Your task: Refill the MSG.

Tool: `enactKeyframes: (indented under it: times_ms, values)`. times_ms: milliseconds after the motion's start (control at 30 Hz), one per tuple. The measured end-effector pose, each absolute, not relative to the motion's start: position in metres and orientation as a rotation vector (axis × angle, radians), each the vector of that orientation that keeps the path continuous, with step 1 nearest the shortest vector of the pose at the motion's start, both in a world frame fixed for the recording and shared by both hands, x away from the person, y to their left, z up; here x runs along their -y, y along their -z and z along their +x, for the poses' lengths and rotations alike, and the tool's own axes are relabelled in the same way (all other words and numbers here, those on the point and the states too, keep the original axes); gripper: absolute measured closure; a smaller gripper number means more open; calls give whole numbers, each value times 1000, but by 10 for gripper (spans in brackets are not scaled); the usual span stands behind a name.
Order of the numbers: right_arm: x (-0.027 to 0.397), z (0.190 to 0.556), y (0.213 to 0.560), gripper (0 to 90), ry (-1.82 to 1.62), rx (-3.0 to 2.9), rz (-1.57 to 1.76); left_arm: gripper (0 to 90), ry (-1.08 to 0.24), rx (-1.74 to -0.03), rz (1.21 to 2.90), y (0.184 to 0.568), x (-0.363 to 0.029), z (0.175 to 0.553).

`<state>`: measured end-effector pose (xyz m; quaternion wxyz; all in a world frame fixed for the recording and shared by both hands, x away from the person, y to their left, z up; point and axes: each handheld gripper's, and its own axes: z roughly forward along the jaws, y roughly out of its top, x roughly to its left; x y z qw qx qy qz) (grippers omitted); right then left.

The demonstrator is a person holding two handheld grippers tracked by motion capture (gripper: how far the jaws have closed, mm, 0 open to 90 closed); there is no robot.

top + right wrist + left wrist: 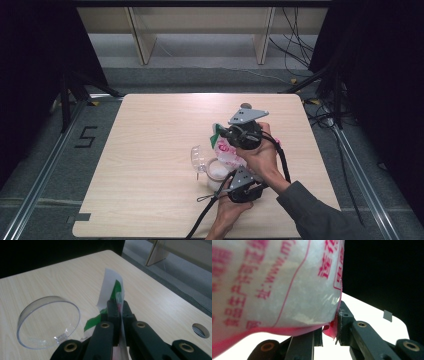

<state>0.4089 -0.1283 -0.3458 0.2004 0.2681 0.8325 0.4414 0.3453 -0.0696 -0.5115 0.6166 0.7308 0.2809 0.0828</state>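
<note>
While both hands work near the middle of the table (150,150), a bag (227,152) of white powder with pink print hangs between the two grippers, its long axis sloping down toward the jar (216,172). The right gripper (222,134) sits higher and farther from the person; its jaws are fully closed on the top edge of the bag, where a green and white flap sticks up. The left gripper (231,181) is lower and nearer, its jaws pinched on a bottom corner of the bag. The jar stands just under the bag and already holds white powder, I judge. Its clear lid (47,322) is open, hinged to one side.
</note>
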Motion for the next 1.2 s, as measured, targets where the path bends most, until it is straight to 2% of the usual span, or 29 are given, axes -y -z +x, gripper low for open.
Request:
enactKeyframes:
  times_ms: [167, 700, 1200]
  values:
    - [141, 406, 341, 900, -1281, -2318, 781, 779, -218, -645, 1731, 514, 67, 346]
    - [181, 396, 336, 900, -1460, -2218, 831, 771, -196, -663, 1736, 515, 66, 343]
    - [189, 390, 335, 900, -1531, -2201, 856, 758, -212, -693, 1737, 514, 61, 342]
